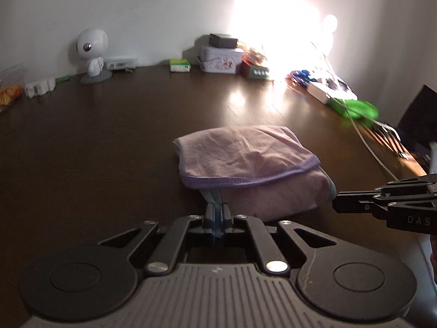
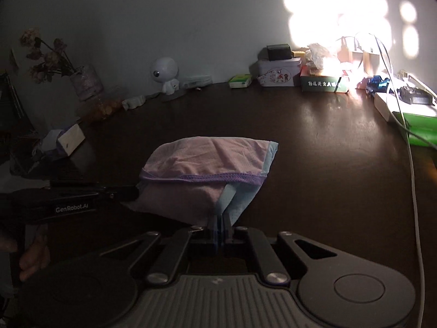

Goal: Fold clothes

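Both grippers, my left gripper (image 1: 217,213) and right gripper (image 2: 220,225), are pinched tight on pale blue trim at the near corners of one folded pink garment (image 1: 245,169), mid-frame on the dark table (image 1: 95,142). Beyond, upper left, stands one white robot figurine (image 1: 91,52); two tins (image 1: 221,58) are stacked at centre.

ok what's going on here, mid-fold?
A person with two handheld grippers is folding a pink garment on a dark table. The left gripper and the right gripper are each shut on a near corner of the garment, which already lies in a compact folded bundle.
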`<action>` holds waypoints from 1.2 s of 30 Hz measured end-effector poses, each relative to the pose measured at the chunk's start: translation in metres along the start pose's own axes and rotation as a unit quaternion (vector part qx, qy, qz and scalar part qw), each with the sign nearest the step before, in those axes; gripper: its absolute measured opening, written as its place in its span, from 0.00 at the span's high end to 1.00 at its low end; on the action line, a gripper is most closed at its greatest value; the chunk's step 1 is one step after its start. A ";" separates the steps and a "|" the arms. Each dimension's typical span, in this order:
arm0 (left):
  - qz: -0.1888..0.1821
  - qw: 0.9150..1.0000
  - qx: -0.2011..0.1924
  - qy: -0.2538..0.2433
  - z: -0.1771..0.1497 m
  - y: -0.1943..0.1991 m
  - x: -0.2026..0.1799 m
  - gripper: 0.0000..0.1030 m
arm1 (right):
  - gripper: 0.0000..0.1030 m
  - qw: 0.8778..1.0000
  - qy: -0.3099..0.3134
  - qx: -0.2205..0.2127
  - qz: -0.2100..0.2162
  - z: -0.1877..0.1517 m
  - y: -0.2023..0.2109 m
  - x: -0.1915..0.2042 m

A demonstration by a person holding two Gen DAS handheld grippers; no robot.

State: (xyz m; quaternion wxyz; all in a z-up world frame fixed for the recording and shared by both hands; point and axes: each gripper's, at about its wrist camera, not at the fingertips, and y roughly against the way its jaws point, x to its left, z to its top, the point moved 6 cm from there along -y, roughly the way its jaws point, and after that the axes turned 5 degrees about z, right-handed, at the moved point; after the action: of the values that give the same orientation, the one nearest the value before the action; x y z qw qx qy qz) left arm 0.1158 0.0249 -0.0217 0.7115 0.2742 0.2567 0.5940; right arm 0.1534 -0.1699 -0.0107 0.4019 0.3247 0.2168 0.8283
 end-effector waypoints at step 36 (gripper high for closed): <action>0.007 0.997 -0.068 -0.036 0.067 0.021 0.052 0.96 | 0.99 0.977 0.198 -0.045 0.056 0.048 -0.005 0.089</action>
State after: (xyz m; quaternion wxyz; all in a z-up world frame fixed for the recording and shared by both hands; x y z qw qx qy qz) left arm 0.1556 0.0740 0.0388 0.7327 0.2483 0.1885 0.6049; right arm 0.1487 -0.0907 0.0522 0.3181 0.1472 0.2361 0.9063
